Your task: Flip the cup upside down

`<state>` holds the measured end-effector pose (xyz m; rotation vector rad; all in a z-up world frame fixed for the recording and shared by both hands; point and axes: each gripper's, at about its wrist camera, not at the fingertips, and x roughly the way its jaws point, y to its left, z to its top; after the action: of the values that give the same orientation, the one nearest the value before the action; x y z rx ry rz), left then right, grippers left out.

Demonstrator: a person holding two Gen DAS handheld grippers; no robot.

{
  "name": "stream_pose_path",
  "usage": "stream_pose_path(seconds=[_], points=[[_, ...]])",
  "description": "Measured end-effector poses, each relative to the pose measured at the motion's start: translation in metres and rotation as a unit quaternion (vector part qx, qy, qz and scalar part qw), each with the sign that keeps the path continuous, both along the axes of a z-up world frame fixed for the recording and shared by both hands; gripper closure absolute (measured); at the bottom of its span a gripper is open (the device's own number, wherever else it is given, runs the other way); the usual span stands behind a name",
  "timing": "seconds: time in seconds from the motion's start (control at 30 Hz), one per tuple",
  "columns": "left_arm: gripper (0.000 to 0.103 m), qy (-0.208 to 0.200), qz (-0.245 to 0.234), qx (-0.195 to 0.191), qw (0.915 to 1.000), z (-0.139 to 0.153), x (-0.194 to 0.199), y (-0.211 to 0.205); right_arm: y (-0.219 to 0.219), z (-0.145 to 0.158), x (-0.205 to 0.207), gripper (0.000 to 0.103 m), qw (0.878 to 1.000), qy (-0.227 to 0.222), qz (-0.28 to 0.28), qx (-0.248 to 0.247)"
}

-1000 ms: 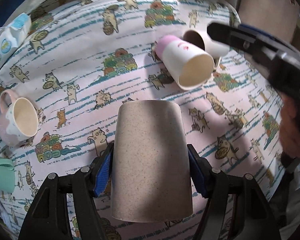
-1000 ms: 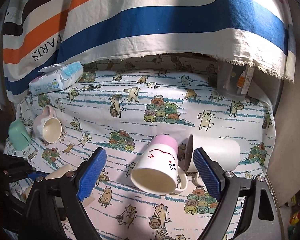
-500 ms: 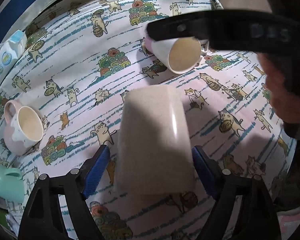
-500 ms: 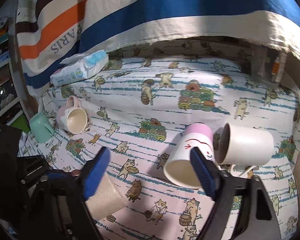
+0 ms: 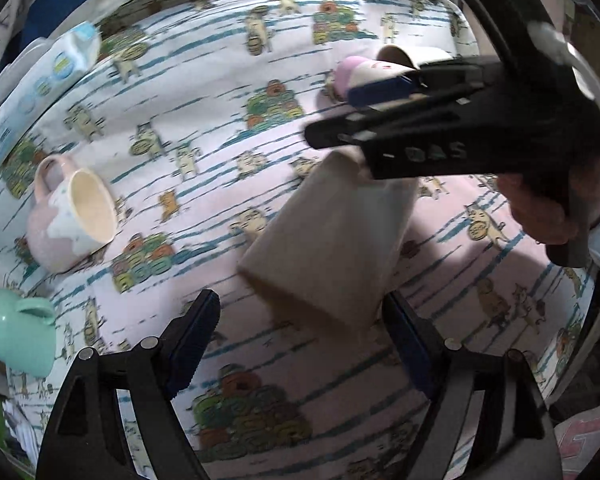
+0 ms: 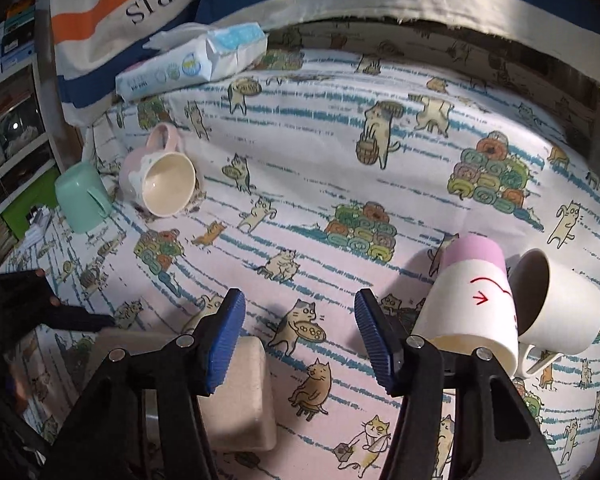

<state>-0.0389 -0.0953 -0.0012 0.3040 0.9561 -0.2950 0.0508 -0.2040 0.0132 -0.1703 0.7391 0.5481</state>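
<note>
A beige speckled cup [image 5: 332, 236] stands upside down on the cat-print cloth, just ahead of my open left gripper [image 5: 300, 332], which is empty and apart from it. The cup also shows in the right wrist view [image 6: 244, 396], behind the left finger of my right gripper [image 6: 300, 336]. My right gripper is open and empty above the cloth. In the left wrist view it [image 5: 440, 120] crosses over the cup's far end.
A pink-and-white cup [image 6: 476, 304] and a white mug [image 6: 556, 304] lie on their sides at the right. A pink mug [image 6: 160, 176] lies at the left beside a green cup [image 6: 84, 196]. A wipes pack [image 6: 196, 60] lies at the back.
My left gripper has opened, let go of the beige cup and drawn back. My right gripper has swung left towards the beige cup.
</note>
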Motion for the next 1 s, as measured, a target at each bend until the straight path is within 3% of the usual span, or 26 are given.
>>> stream_pose_path(seconds=[0.4, 0.53, 0.73, 0.87, 1.0], points=[[0.021, -0.006, 0.067, -0.018, 0.9976, -0.003, 0.018, 0.041, -0.006, 0.001, -0.031, 0.044, 0.998, -0.013, 0.032, -0.051], [0.021, -0.015, 0.085, -0.033, 0.9957, -0.002, 0.031, 0.048, -0.008, 0.000, -0.045, 0.044, 0.998, -0.015, 0.031, -0.053], [0.021, -0.028, 0.102, -0.070, 0.9920, 0.010, 0.038, 0.061, -0.012, -0.009, -0.056, 0.044, 0.999, 0.014, 0.022, -0.038], [0.021, -0.059, 0.100, -0.067, 0.9910, 0.025, 0.024, 0.063, -0.015, -0.004, -0.064, 0.043, 1.000, -0.001, 0.006, -0.027], [0.021, -0.114, 0.109, -0.067, 0.9853, 0.045, 0.003, 0.065, -0.019, 0.011, -0.073, 0.034, 0.999, -0.028, -0.013, -0.009]])
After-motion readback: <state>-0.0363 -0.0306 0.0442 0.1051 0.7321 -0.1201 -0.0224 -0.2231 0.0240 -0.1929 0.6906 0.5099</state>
